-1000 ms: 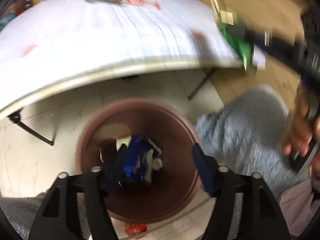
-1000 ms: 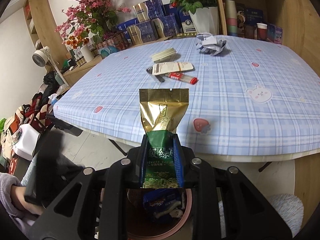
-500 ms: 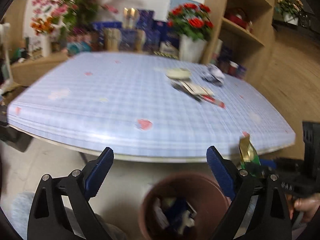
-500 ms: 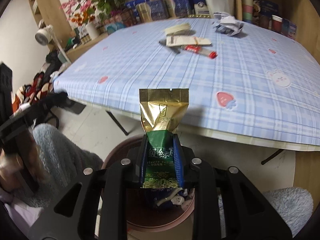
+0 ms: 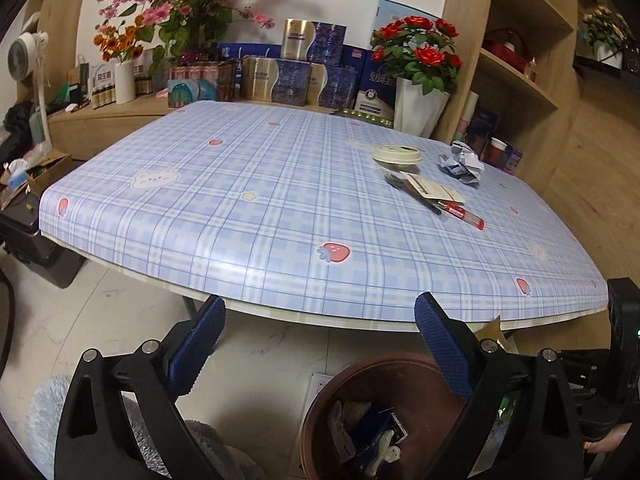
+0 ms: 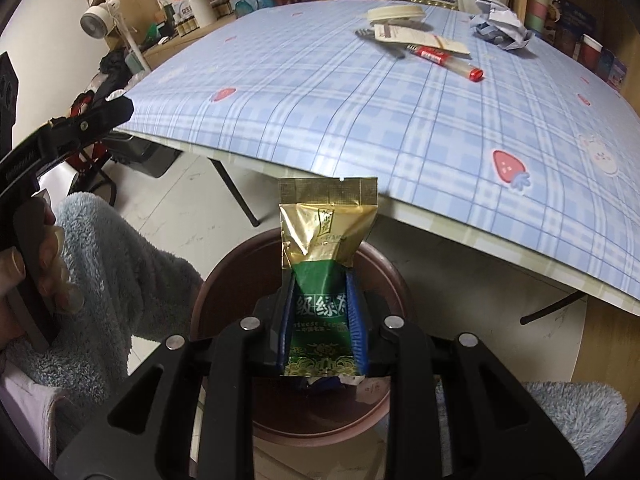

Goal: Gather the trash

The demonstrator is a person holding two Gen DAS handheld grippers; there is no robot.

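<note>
My right gripper (image 6: 321,292) is shut on a gold and green tea packet (image 6: 326,236), held upright over the brown trash bin (image 6: 224,276) on the floor. My left gripper (image 5: 318,328) is open and empty, in front of the table edge, with the bin (image 5: 320,420) below it holding several wrappers. On the blue plaid table (image 5: 260,220) lie a cream lid (image 5: 397,155), a crumpled paper (image 5: 464,162), a paper sleeve with a dark utensil (image 5: 428,190) and a red-capped tube (image 5: 464,216). The same items show in the right wrist view: lid (image 6: 396,14), crumpled paper (image 6: 502,26), tube (image 6: 444,59).
Flower vases and boxes (image 5: 280,76) line the back of the table. Wooden shelves (image 5: 520,60) stand at the right. A fan (image 5: 24,56) and clutter sit at the left. Table legs (image 6: 234,192) stand near the bin.
My left gripper has lifted from pointing down into the bin to facing the table. My right gripper has moved the packet lower and over the bin.
</note>
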